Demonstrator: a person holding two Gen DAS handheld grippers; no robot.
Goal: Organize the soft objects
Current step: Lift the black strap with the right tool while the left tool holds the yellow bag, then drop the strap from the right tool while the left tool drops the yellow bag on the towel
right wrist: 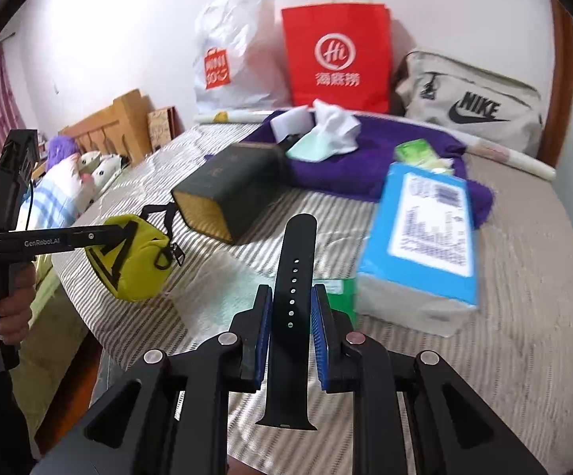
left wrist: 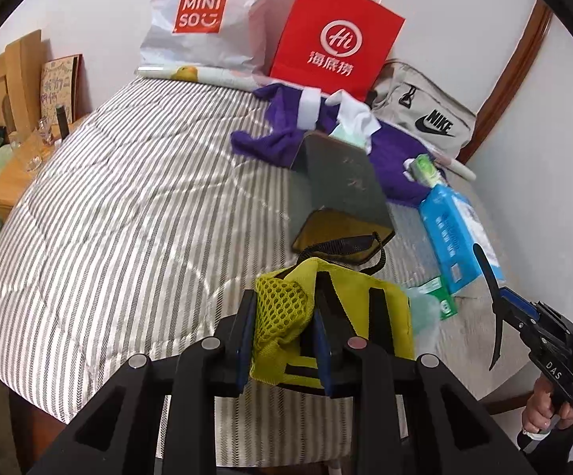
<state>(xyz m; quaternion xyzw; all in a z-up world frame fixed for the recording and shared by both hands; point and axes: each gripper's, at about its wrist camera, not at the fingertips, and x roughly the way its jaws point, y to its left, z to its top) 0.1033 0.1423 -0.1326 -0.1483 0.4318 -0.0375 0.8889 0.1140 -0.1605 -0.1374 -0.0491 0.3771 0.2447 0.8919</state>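
Your left gripper [left wrist: 282, 340] has its jaws clamped on the yellow pouch [left wrist: 337, 316], gripping mostly the mesh pocket at its edge, so the body hangs to the right of the jaws, clear of the striped bed [left wrist: 128, 198]; your right gripper [right wrist: 291, 332] has narrow jaws pinching the black watch strap [right wrist: 291, 277] across its width, its long end jutting forward past the tips and its short end trailing behind; the risk, as I judge it, is slippage: the smooth strap could slide or pivot in that pinch if you swing quickly, and the mesh may stretch, letting the pouch sag; ahead of the jaws lie the dark box [right wrist: 231, 194], the blue pack [right wrist: 425, 237] and the purple cloth [right wrist: 385, 150], which a dangling pouch cord could snag
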